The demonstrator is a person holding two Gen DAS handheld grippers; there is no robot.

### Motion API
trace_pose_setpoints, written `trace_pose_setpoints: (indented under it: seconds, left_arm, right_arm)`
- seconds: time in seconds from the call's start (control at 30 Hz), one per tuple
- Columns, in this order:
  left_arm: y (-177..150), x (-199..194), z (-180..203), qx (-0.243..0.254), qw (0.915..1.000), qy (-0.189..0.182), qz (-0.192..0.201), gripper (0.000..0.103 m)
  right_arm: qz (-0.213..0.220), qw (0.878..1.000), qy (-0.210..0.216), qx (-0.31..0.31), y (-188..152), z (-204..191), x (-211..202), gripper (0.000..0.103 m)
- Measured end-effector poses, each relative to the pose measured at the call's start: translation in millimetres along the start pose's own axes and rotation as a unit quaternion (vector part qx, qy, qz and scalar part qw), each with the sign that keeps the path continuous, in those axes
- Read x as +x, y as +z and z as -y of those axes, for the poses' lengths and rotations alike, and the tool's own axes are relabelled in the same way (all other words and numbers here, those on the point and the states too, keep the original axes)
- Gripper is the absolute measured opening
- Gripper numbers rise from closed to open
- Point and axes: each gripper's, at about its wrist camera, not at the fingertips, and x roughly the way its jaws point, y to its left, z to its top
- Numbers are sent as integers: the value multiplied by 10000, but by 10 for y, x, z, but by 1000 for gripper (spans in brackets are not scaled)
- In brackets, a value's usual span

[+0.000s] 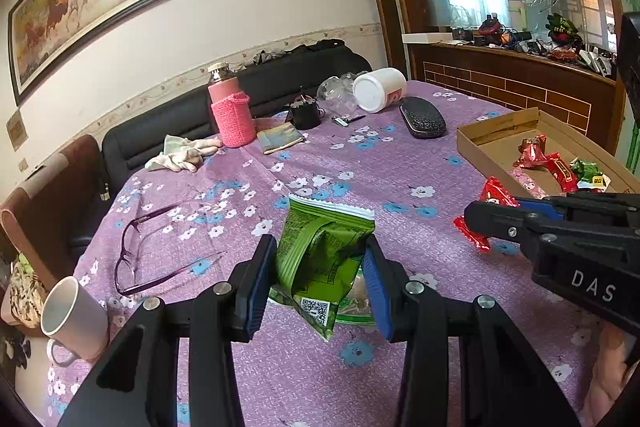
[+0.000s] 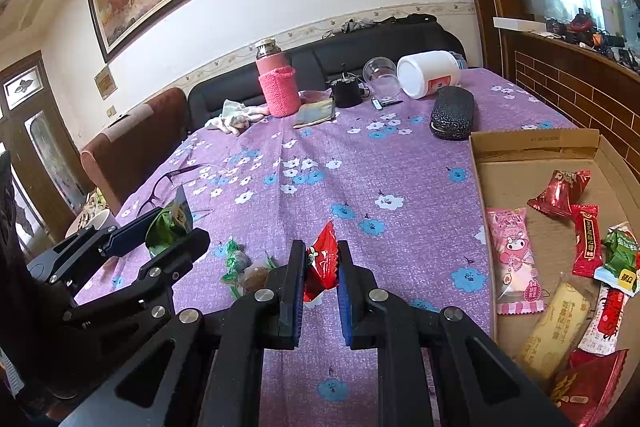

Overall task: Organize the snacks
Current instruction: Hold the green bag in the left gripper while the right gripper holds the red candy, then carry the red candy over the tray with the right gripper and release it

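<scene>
My left gripper (image 1: 318, 251) is shut on a green snack packet (image 1: 320, 235), its blue pads pressing both sides, and holds it just above the purple flowered tablecloth (image 1: 360, 167). The right wrist view shows that gripper (image 2: 180, 227) with the green packet (image 2: 168, 225) at the left. My right gripper (image 2: 321, 253) is shut on a small red packet (image 2: 320, 265); the left wrist view has it (image 1: 486, 209) at the right with the red packet (image 1: 496, 197). A shallow cardboard box (image 2: 536, 143) at the right holds several wrapped snacks. Two loose green-wrapped candies (image 2: 236, 261) lie between the grippers.
Purple-framed glasses (image 1: 136, 251) and a white mug (image 1: 72, 319) sit at the table's left edge. At the far side stand a pink bottle (image 1: 232, 111), a tipped white jar (image 1: 380, 89), a dark glasses case (image 1: 422, 117), a glove (image 1: 180, 155) and small clutter.
</scene>
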Motion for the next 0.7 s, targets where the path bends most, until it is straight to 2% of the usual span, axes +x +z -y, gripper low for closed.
trace_pose_setpoints:
  seconds: [0.4,0.7]
  left_arm:
    - [-24,-33,109,285,9993,220,139,42]
    - [-33,-39,143,333,9991,234,140,42]
  right_arm:
    - [6,10000,-18,2,-3,4,2,15]
    - [4,10000,-16,8,-1,7,1,15]
